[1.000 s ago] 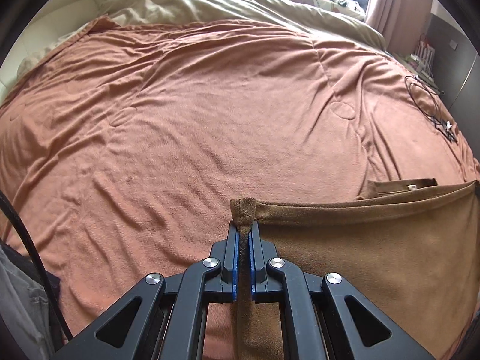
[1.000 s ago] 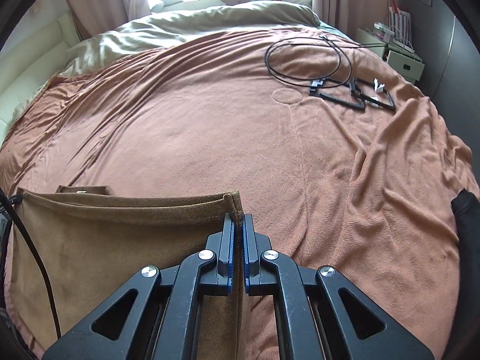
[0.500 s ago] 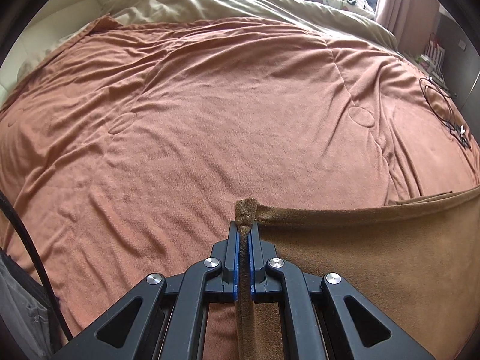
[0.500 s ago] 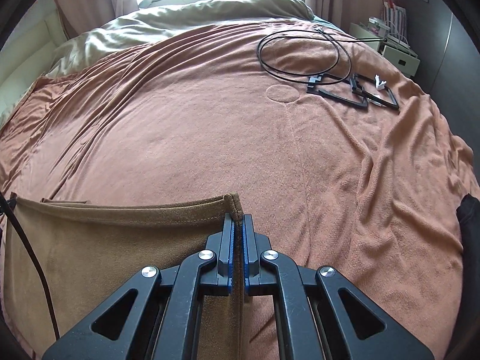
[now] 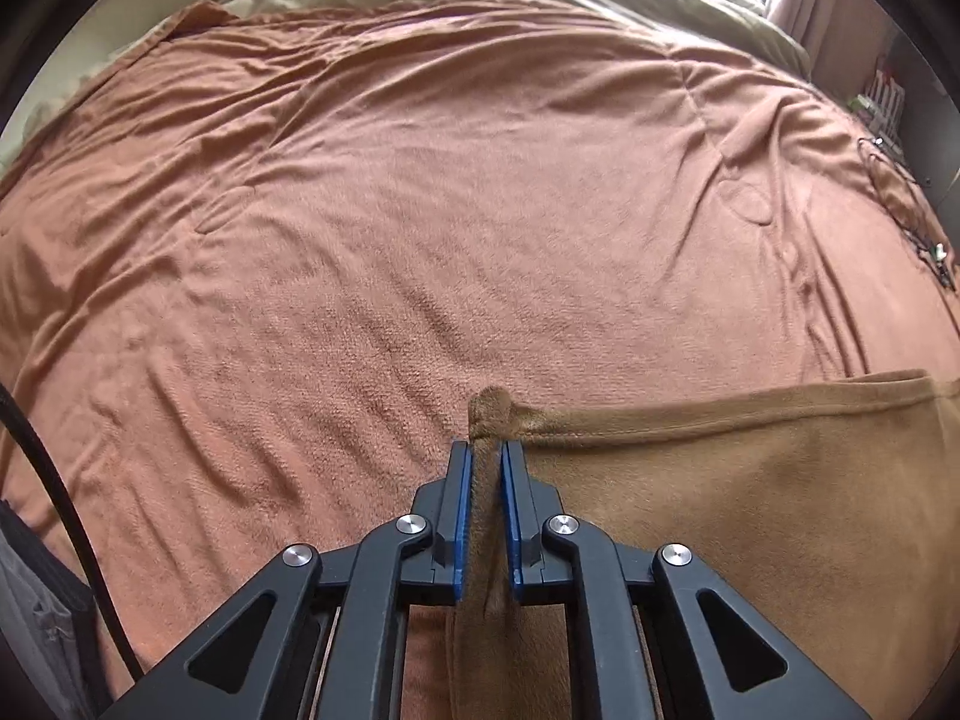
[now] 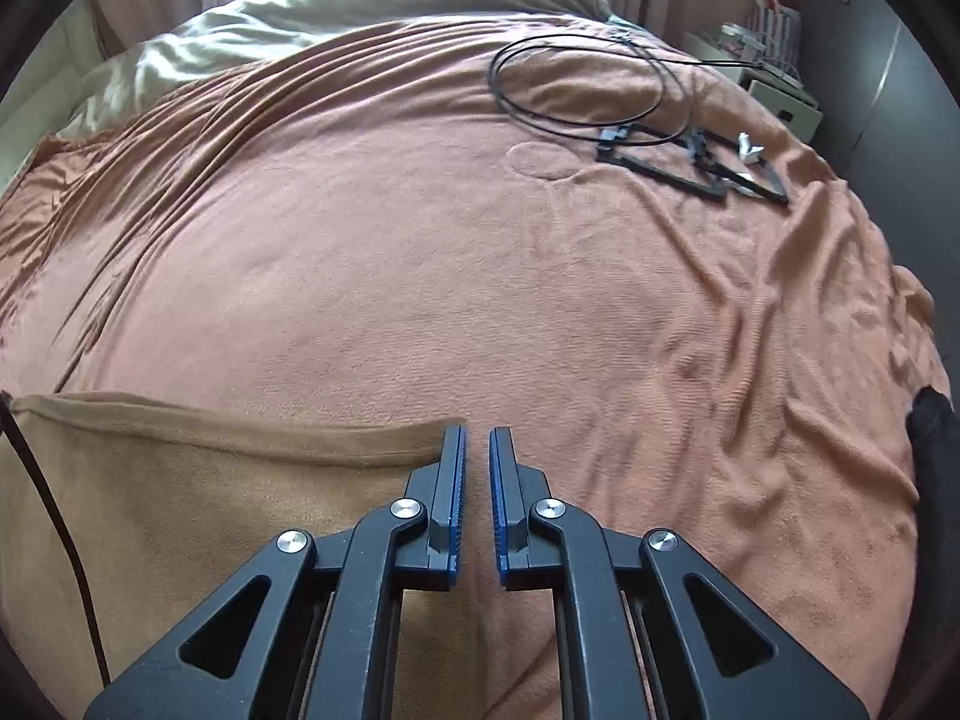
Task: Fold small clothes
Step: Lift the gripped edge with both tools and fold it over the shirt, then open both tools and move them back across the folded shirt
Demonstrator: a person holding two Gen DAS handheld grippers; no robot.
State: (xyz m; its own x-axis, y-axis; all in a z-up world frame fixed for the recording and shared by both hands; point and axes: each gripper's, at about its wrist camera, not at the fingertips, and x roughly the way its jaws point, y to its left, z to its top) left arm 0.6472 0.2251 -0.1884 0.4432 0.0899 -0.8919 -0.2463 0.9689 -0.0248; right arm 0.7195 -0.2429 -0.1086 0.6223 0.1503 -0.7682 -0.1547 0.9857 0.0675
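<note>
A small brown garment (image 5: 750,498) lies on the orange-brown bed blanket (image 5: 420,210). My left gripper (image 5: 485,450) is shut on the garment's left corner, which bunches up between the blue pads. In the right wrist view the garment (image 6: 198,492) lies flat at the lower left. My right gripper (image 6: 477,438) has its jaws slightly apart with nothing between them, right at the garment's right corner.
A coil of black cable (image 6: 576,84) and black frame parts (image 6: 690,162) lie on the blanket at the far right. A beige duvet (image 6: 360,18) is bunched at the head of the bed. A bedside cabinet (image 6: 774,90) stands at the right.
My right gripper has opened and let go of the garment's right corner. Both grippers have moved forward and lower, and the garment's folded edge now lies on the blanket.
</note>
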